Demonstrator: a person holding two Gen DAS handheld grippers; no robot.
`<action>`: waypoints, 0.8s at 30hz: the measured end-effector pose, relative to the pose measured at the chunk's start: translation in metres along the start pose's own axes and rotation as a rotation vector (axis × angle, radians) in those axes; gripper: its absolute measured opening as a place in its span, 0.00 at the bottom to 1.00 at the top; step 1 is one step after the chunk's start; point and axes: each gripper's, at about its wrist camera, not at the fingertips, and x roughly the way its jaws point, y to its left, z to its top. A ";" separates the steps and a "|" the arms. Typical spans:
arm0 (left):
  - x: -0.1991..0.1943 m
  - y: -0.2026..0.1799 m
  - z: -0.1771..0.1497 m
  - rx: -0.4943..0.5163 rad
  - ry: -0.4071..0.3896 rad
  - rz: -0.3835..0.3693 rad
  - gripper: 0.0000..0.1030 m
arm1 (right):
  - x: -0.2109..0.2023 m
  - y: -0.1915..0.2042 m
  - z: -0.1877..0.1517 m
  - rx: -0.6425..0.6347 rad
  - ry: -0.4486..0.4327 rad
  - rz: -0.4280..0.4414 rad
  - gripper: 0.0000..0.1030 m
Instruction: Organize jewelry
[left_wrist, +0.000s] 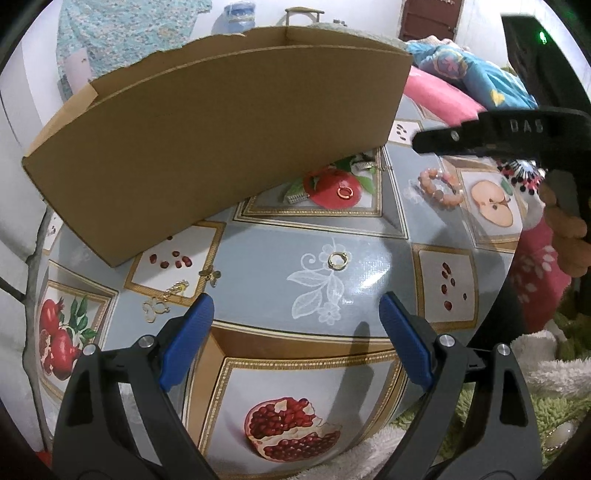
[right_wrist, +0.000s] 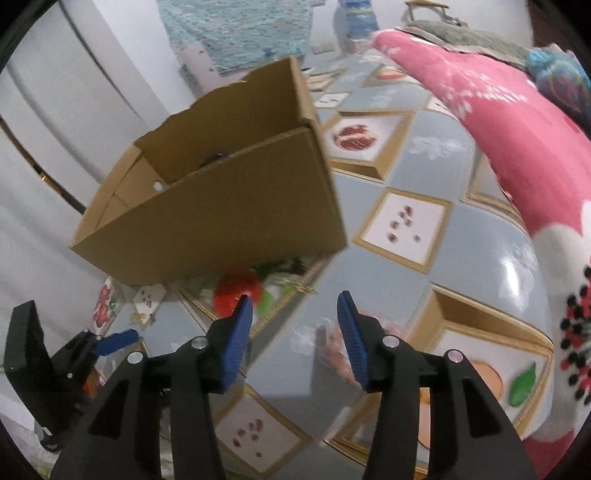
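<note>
On the tabletop (left_wrist: 369, 236), covered by a fruit-printed cloth, an open cardboard box (left_wrist: 207, 147) stood at the far left. The right tongs (right_wrist: 295, 306) hung with blue pads apart and nothing between them, above a blurred pink bead bracelet (left_wrist: 441, 188); raised letters "DAS" showed on their black body in the left view. The left tongs (left_wrist: 297, 306) gaped wide and empty near a gold ring (left_wrist: 337, 259). A smaller ring (left_wrist: 344, 192) lay on the printed pomegranate just beside the box.

I read only "DAS", raised letters on my right gripper's black body (left_wrist: 524, 127), up to the right of my left gripper.
</note>
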 end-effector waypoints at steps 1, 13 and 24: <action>0.002 0.000 0.000 -0.003 0.009 -0.005 0.85 | 0.001 0.003 0.002 -0.009 -0.003 0.014 0.46; 0.011 -0.001 -0.003 0.023 0.056 0.013 0.86 | 0.007 0.014 0.005 -0.060 -0.005 0.056 0.53; 0.022 -0.009 0.004 0.011 0.096 0.037 0.92 | 0.011 0.014 0.000 -0.019 0.009 0.079 0.61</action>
